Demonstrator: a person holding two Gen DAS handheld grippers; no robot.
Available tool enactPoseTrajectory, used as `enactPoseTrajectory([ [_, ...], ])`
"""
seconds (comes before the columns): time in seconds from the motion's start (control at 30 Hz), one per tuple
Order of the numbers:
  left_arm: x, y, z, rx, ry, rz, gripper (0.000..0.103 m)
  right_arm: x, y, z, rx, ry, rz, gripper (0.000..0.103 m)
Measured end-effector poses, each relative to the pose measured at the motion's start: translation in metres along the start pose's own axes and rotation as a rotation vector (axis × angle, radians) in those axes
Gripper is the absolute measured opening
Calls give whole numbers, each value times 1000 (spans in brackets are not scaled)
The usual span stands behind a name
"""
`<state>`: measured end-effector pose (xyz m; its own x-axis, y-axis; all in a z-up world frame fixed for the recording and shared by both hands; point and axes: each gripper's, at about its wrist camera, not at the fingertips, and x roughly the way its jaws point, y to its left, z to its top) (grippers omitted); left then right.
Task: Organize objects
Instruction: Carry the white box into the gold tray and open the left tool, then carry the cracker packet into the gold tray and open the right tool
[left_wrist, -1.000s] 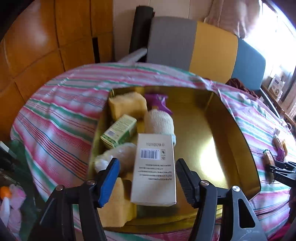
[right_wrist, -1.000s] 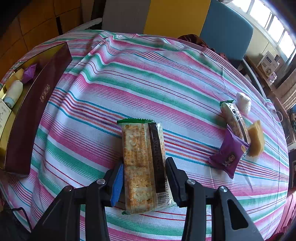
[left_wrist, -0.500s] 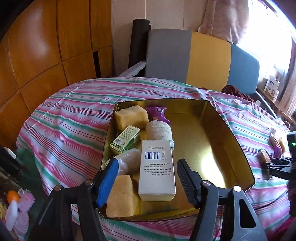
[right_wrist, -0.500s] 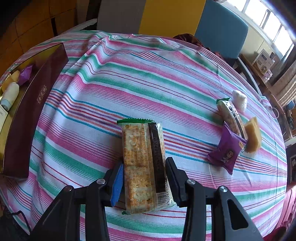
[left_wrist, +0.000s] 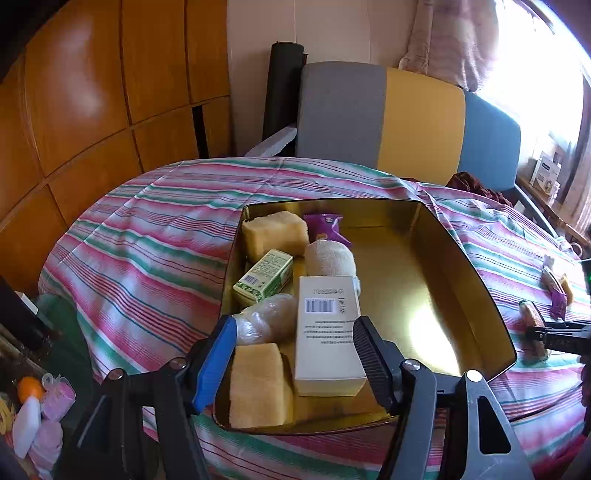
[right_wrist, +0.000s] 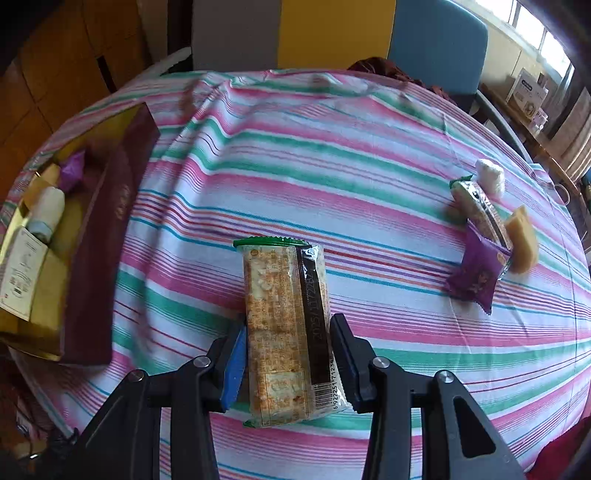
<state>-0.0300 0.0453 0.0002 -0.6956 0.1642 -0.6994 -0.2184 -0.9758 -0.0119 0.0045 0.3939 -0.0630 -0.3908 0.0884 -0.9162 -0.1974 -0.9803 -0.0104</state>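
Observation:
An open gold tin (left_wrist: 461, 258) with a maroon outer wall (right_wrist: 110, 229) sits on the striped tablecloth. Its left half holds a white carton (left_wrist: 327, 332), two yellow cakes (left_wrist: 275, 234), a green box (left_wrist: 264, 277), a purple packet (left_wrist: 325, 227), a white roll (left_wrist: 328, 258) and a clear-wrapped bun (left_wrist: 267, 321). My left gripper (left_wrist: 293, 325) hangs open above the tin's near end, holding nothing. To the right of the tin, my right gripper (right_wrist: 289, 325) is shut on a long cracker packet (right_wrist: 284, 295), just above the cloth.
At the table's right side lie a purple packet (right_wrist: 476, 273), a second cracker packet (right_wrist: 480, 210), a yellow cake (right_wrist: 522, 240) and a white piece (right_wrist: 489, 175). A grey, yellow and blue sofa back (left_wrist: 406, 118) stands behind the table. Wooden panels (left_wrist: 92, 92) line the left.
My left gripper has drawn back and up from the tin, still open, with the white carton left lying inside. The right gripper has rolled slightly and keeps its hold on the cracker packet.

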Motion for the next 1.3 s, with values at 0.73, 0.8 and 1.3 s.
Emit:
enactPoseTrajectory([
  [0.73,0,47,1,-97,-2,40,66,-21,217,49,-265,8,179,43],
  [0.8,2,49,0,-103,4,36,66,-9,227,49,-263,44,164,43],
  [1.3,13,50,-5,-116,43,22,66,21,235,38,-234,121,178,44],
])
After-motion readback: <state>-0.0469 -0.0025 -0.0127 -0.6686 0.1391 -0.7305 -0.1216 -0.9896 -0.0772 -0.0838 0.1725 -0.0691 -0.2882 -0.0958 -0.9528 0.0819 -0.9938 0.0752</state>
